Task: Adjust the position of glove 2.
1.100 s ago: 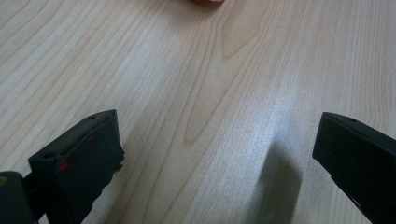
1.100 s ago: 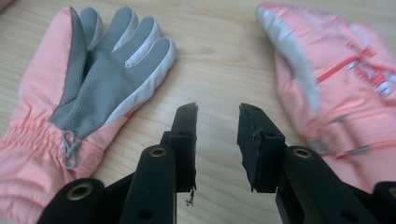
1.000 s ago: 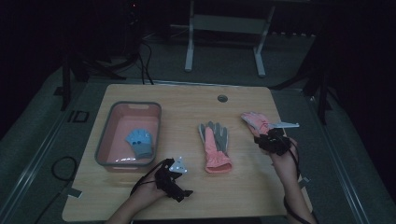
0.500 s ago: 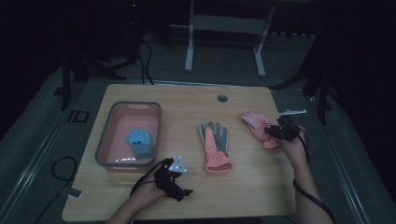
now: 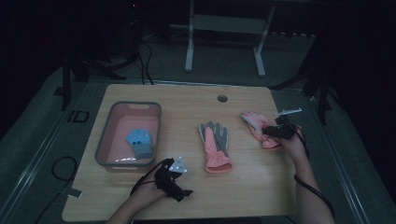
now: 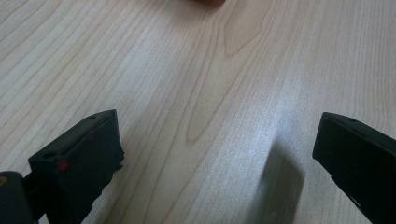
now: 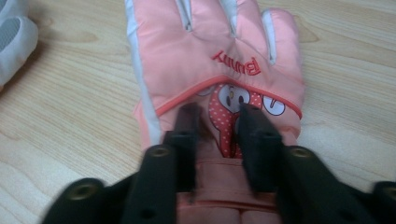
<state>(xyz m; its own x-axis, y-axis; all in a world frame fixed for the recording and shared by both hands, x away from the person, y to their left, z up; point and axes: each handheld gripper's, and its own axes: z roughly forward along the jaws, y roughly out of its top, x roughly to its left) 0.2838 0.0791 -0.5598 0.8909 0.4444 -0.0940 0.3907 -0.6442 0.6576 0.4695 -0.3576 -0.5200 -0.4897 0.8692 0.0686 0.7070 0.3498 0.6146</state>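
A pink glove [image 7: 210,46] with a "Bunny" print lies flat on the right part of the wooden table [image 5: 261,186], fingers pointing away from my right gripper [image 7: 218,116]. That gripper's jaws stand close together, pinching the fabric near the cuff. In the high view the same pink glove [image 5: 256,122] sits under my right gripper [image 5: 268,132]. A second pink and grey glove [image 5: 215,147] lies at the table's middle. A blue glove [image 5: 140,141] rests inside the pink bin [image 5: 135,104]. My left gripper [image 5: 184,192] hovers open near the front edge, with bare wood between its jaws [image 6: 218,116].
A round grommet hole [image 5: 222,98] sits near the table's far edge. A white desk frame [image 5: 224,42] stands on the floor behind. Cables [image 5: 60,168] trail on the floor at the left. A white glove edge [image 7: 14,42] shows at the far left.
My right gripper has shifted slightly up and to the right over the pink glove's cuff. The left gripper has stayed in place.
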